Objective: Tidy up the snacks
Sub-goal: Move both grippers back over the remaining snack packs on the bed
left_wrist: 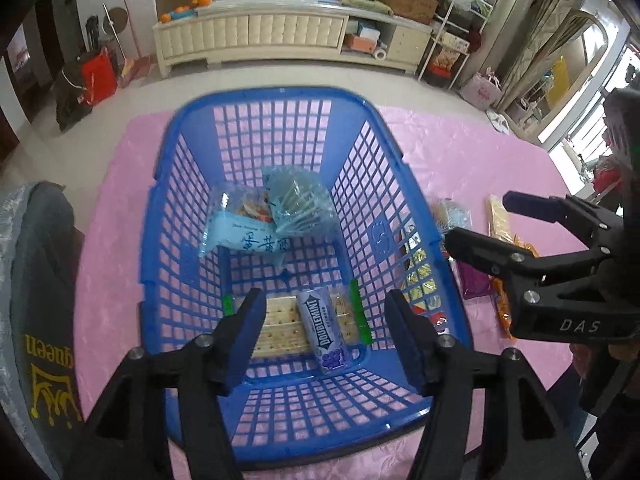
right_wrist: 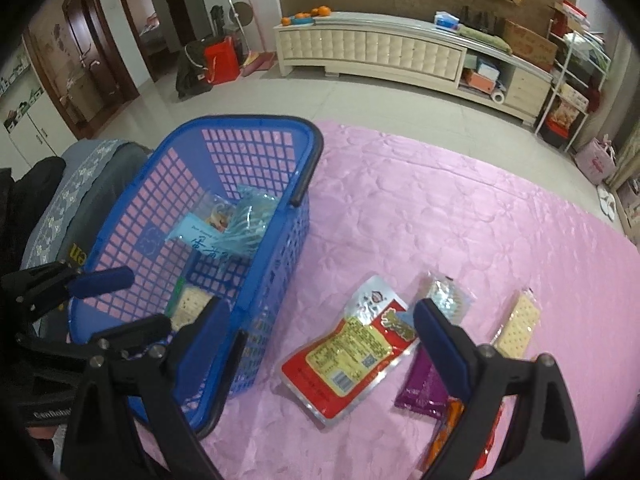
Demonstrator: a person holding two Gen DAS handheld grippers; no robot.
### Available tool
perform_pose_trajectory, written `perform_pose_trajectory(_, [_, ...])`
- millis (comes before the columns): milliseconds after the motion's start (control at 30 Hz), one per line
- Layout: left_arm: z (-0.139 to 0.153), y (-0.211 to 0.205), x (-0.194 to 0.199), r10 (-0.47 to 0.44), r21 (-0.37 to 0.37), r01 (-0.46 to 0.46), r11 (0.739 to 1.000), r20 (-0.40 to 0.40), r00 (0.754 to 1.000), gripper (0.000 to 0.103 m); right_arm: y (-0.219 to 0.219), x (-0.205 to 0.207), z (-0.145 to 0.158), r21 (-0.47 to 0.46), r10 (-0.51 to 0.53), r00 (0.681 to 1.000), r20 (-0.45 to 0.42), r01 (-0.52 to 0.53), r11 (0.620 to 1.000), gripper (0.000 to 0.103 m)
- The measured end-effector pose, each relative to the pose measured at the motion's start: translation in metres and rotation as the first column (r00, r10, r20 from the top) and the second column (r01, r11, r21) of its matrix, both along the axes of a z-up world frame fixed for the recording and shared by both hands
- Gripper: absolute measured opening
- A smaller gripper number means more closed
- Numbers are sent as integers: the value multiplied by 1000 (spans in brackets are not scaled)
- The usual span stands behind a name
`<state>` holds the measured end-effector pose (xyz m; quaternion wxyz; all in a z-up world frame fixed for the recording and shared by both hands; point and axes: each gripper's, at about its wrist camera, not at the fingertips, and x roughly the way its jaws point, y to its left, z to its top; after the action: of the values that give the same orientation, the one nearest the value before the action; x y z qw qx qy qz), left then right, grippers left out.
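We cannot read the small print on the red pouch [right_wrist: 352,354]. The right gripper's finger [right_wrist: 440,344] covers part of the purple packet [right_wrist: 422,390], and the orange wrapper [right_wrist: 452,432] (mostly hidden) runs behind it.

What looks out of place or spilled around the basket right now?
Nothing spilled or damaged. The blue basket sits upright; the gum pack lies on a cracker pack inside. Several snack packets, like the red pouch, lie loose on the pink cloth.

A cream sideboard [right_wrist: 400,54] stands against the far wall, oranges [right_wrist: 316,12] on top. A red bag [right_wrist: 218,62] sits beside a dark doorway [right_wrist: 92,56].
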<state>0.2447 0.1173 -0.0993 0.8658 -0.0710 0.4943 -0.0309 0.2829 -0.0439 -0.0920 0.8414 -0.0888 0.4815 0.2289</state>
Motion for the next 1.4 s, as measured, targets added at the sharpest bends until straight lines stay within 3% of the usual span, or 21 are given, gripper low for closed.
perform_pose_trajectory(467, [52, -36, -43, -31, 13, 30, 999, 109, 994, 66, -49, -55, 49, 52, -57, 997, 47, 55, 997, 95])
perform_pose_trajectory(700, [61, -75, -50, -98, 38, 93, 995, 142, 985, 75, -91, -67, 57, 73, -122, 991, 49, 118, 990, 95])
perform_pose_trajectory(1000, [60, -125, -40, -198, 60, 191, 980, 137, 971, 75, -137, -74, 53, 103, -191, 981, 29, 187, 977, 95])
perform_pose_trajectory(1267, [48, -173, -29, -312, 227, 278, 933, 131, 941, 78, -169, -73, 37, 125, -232, 972, 21, 228, 966, 95])
perform_pose_trajectory(1400, [33, -183, -16, -329, 255, 293, 921, 110, 938, 81, -183, -69, 22, 128, -248, 969, 5, 245, 961, 95])
